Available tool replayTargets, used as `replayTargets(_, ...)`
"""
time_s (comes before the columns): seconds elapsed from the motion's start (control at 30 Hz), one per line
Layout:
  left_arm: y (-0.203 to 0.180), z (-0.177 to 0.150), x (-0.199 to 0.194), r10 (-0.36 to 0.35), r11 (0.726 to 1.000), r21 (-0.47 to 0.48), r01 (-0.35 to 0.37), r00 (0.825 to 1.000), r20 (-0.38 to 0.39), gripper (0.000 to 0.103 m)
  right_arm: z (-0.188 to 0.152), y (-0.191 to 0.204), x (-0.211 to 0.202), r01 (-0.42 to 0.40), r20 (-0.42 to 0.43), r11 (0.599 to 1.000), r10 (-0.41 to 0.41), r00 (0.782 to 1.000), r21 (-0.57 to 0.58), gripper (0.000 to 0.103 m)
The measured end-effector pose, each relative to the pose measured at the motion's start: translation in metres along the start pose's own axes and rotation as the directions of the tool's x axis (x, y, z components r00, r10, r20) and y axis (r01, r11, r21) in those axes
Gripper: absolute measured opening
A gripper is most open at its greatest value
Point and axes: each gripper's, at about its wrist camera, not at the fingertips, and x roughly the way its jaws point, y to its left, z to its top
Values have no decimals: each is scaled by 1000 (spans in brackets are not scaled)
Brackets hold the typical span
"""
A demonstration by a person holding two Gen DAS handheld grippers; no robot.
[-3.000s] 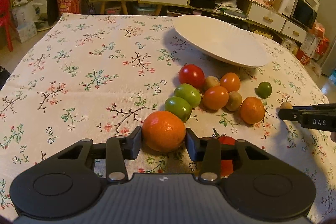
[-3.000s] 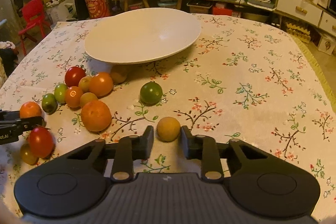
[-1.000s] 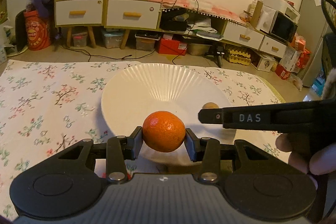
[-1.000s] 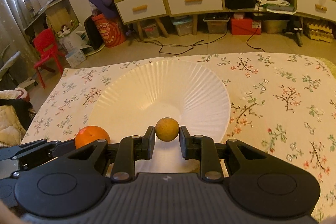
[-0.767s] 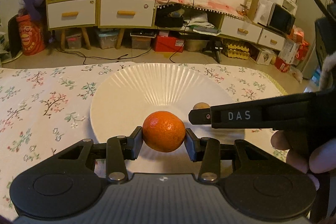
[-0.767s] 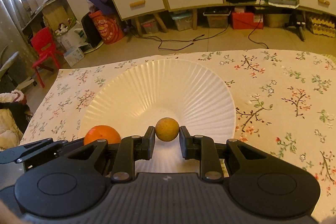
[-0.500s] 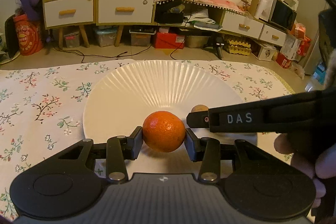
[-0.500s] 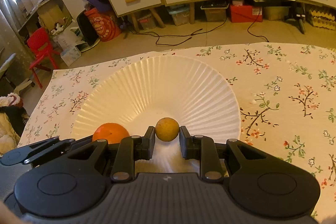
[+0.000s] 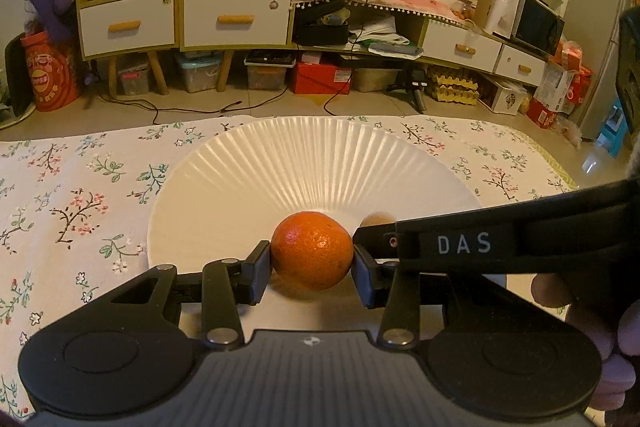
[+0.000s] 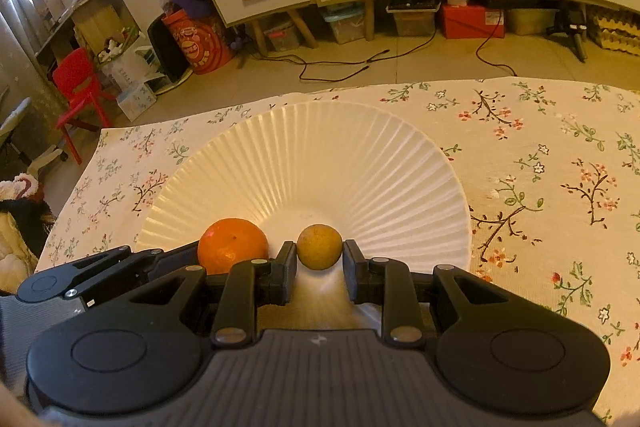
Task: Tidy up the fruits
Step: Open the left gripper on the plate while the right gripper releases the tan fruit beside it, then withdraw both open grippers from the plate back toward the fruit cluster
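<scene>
My left gripper (image 9: 312, 259) is shut on an orange (image 9: 312, 255) and holds it low over the near part of the white ribbed plate (image 9: 280, 171). My right gripper (image 10: 319, 259) is shut on a small yellow-brown round fruit (image 10: 319, 247), held low over the plate's centre (image 10: 340, 163). The two grippers are side by side: the orange (image 10: 232, 245) shows left of the small fruit in the right wrist view, and the small fruit (image 9: 378, 219) peeks out behind the right gripper's finger in the left wrist view. The other fruits are out of view.
The plate sits on a table with a floral cloth (image 9: 80, 195), near its far edge. Beyond the edge are floor, cables and low cabinets (image 9: 236, 19). A red chair (image 10: 80, 87) stands at the far left.
Both grippers have moved forward and lower over the plate with their fruits still held. The plate now looks larger and closer in both views.
</scene>
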Motion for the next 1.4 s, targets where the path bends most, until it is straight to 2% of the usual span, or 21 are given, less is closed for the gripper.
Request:
replayTargets(0.13,1,1,-2,5,1000,4,-5,1000,9,44,1,-1,-2,1,-1,1000,-1,1000,2,28)
replayTargets(0.23,1,2,-6,10,1000,2,-10,1000,15,52,2,-1,-5,4,3,1000,-4,1000,6,32)
replayTargets(0.4,-1,-1,-16,13,1000,6,-13,1000,22,63,1,-2,-14,10,16,1000,-10,1000,17,42)
replayTargets(0.53,-3,-3,-26,22,1000,14,-22,999,25,67,-2,0,-23,12,29,1000,-12,1000,14,52)
replayTargets(0.7,-4,-7,-39,33,999,25,-34,999,24,74,-4,-1,-35,21,44,1000,-22,999,10,58)
replayTargets(1.23,0,-30,-70,53,996,67,-52,998,-23,84,-31,-4,-65,40,58,999,-39,998,-17,75)
replayTargets(1.4,4,-39,-79,56,996,67,-53,998,-35,91,-44,0,-69,47,49,998,-45,998,-44,83)
